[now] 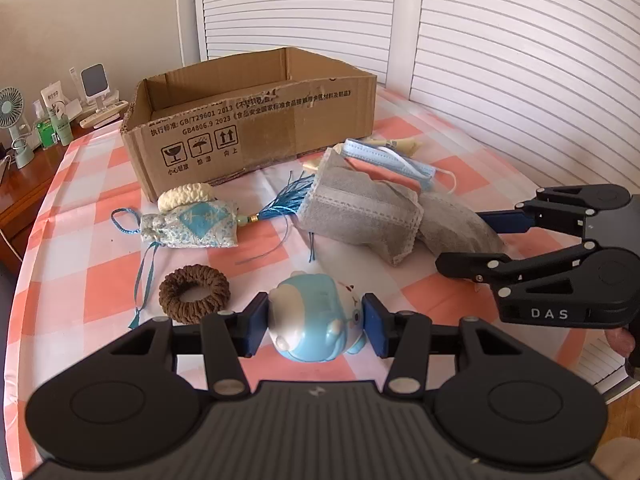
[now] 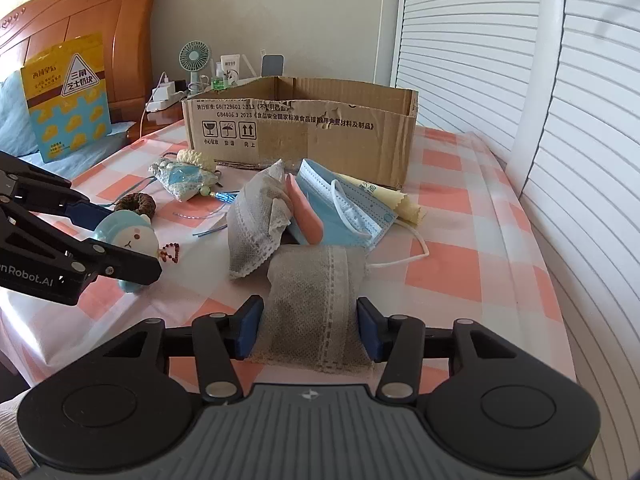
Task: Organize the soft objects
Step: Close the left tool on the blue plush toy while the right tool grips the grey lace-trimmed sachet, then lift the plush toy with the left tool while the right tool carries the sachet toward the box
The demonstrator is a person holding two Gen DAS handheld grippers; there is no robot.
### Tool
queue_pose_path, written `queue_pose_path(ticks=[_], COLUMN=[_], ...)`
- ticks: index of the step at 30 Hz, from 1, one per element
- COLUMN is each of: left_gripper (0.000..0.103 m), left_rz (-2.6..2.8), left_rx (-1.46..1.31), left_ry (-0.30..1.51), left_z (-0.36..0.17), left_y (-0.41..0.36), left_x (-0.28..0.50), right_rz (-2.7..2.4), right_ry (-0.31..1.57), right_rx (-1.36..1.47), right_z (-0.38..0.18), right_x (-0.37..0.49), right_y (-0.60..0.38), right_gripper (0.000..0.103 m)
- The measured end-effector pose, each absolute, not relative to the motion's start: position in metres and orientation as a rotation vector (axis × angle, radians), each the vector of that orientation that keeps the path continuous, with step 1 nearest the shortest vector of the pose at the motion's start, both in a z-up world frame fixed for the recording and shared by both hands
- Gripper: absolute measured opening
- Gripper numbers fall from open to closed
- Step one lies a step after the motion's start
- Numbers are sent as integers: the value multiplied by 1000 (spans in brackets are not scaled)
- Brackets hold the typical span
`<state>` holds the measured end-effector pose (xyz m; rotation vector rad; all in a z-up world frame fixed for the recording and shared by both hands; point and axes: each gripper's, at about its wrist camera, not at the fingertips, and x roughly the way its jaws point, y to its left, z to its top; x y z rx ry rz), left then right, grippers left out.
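Observation:
My left gripper [image 1: 316, 326] is shut on a pale blue squishy animal toy [image 1: 308, 308], its blue pads pressing both sides just above the checked cloth. In the right wrist view the same toy [image 2: 128, 240] shows between those fingers at the left. My right gripper [image 2: 310, 328] is shut on a grey fabric pouch [image 2: 316, 300] lying on the cloth, one pad against each side. A second grey pouch [image 2: 256, 220] leans behind it. Farther back stands an open cardboard box [image 1: 256, 120], with nothing visible inside.
On the cloth lie a blue patterned sachet with a tassel [image 1: 192, 224], a brown scrunchie [image 1: 195, 294], a cream scrunchie [image 1: 184, 196], blue face masks [image 2: 344, 204] and a yellow cloth [image 2: 400, 200]. A nightstand with a small fan [image 1: 12, 120] stands at the left. White shutters [image 1: 520, 80] line the right.

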<state>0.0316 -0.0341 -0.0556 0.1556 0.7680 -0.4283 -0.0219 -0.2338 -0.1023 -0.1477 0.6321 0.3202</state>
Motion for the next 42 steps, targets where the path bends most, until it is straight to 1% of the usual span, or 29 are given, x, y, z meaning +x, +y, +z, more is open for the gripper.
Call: queue_pose_path(ticks=[3,5,8,10,11,12,13,15,16,25,31,36,42], left_gripper=[51,54,55,55,55,55,53,49,49,48,48,48,48], left_rz=[-419,-411,-405,-404,-405,-407,-408,-422,-425,-478,-497,-501,-517], left_rx=[141,136,127,121,120,117,113,101,100,128,137,142,137], left_ry=[773,776,780,779,780,780,783,788,789,804,780,768,778], left_z=[-57,-58,-59,-59,-59,-59,-60,-60,-60,-42,-24,-20,-25], left_y=[-33,-33,-32,-32,-32,-32,-32,-31,-31,-25,-18,-18,-18], left_x=[33,33,34,35,35,35,36,36,36,37,41,41,37], right_rz=[320,317,319,311,309,305,304,303,299,328,332,312,420], right_ry=[612,602,596,600,601,603,607,612,614,617,586,585,627], right_rx=[-152,-152,-154,-153,-156,-155,-149,-134,-133,-143,-132,-131,-235], right_z=[-105,-106,-107,-105,-105,-104,-103,-100,-99,-69,-50,-48,-60], right_x=[-16,-12,-11,-11,-11,-12,-12,-14,-15,-26,-33,-35,-44], right_y=[-231,-230,-229,-229,-229,-230,-230,-233,-233,-238,-246,-248,-223], right_gripper=[58,60,60,57,52,49,48,43,43,42,42,42,42])
